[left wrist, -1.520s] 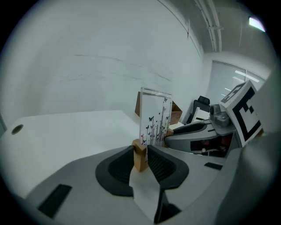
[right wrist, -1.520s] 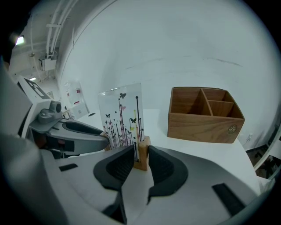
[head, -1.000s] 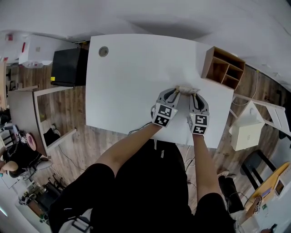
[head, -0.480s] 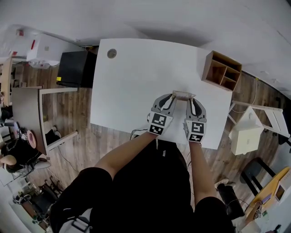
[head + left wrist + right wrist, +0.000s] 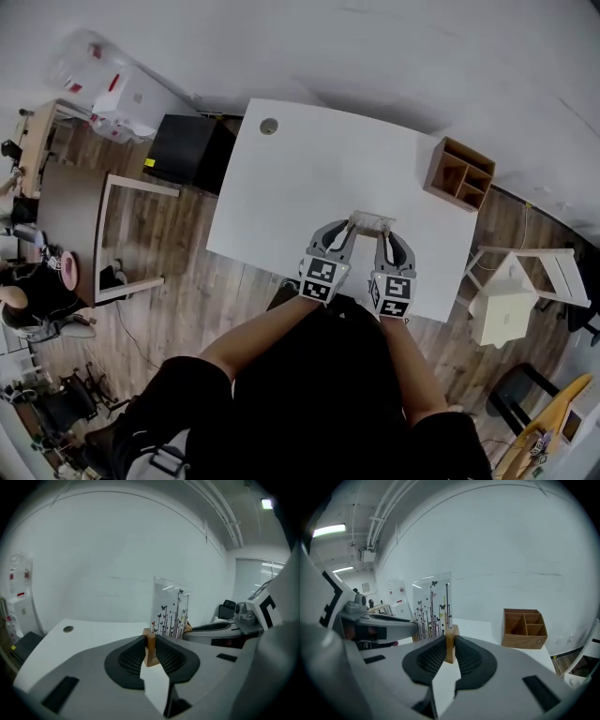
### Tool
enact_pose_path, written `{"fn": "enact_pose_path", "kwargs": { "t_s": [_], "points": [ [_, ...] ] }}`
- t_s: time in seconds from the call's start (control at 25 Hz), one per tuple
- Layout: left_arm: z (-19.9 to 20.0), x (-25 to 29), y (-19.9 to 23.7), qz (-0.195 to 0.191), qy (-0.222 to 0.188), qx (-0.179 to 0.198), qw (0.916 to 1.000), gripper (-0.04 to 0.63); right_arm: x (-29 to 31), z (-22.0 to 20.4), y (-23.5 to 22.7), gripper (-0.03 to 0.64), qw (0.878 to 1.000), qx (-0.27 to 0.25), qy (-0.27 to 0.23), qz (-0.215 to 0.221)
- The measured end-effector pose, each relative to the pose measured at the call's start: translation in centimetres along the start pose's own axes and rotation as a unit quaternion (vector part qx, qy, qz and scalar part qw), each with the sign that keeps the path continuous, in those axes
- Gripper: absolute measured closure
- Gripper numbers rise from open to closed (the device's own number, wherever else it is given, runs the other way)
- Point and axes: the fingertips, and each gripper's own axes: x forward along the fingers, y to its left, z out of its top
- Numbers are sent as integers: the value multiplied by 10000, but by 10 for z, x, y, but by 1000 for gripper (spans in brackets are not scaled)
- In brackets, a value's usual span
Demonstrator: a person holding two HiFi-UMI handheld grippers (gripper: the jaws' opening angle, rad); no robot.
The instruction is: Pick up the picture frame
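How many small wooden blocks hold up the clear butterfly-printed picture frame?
2: one pale wooden block in the left gripper, the other in the right gripper; none appears hidden.

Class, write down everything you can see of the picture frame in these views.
The picture frame is a clear, glassy panel printed with thin black stems and small butterflies, standing upright in two light wooden blocks, one at each lower corner. The left gripper is shut on one block, the right gripper on the other. It is held over the near part of the white table.
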Motion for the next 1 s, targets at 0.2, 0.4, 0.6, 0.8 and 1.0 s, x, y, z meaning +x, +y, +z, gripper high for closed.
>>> {"fn": "enact_pose_path", "kwargs": {
  "t_s": [0.2, 0.4, 0.6, 0.8, 1.0],
  "points": [
    [18, -31, 7, -102, -237, -83, 9996, 524, -13, 25, 23, 546, 9996, -152, -219, -20],
    [45, -59, 16, -105, -568, 46, 9983, 525, -27, 51, 45, 548, 9987, -148, -472, -145],
    [66, -94, 48, -1, -774, -3, 9970, 527, -29, 81, 89, 548, 9969, -306, -706, -159],
    [71, -121, 74, 78, -877, -25, 9961, 527, -25, 92, 126, 548, 9965, -314, -776, -81],
    [67, -141, 93, 125, -964, -14, 9953, 527, -21, 97, 152, 549, 9951, -492, -853, -115]
  ]
}}
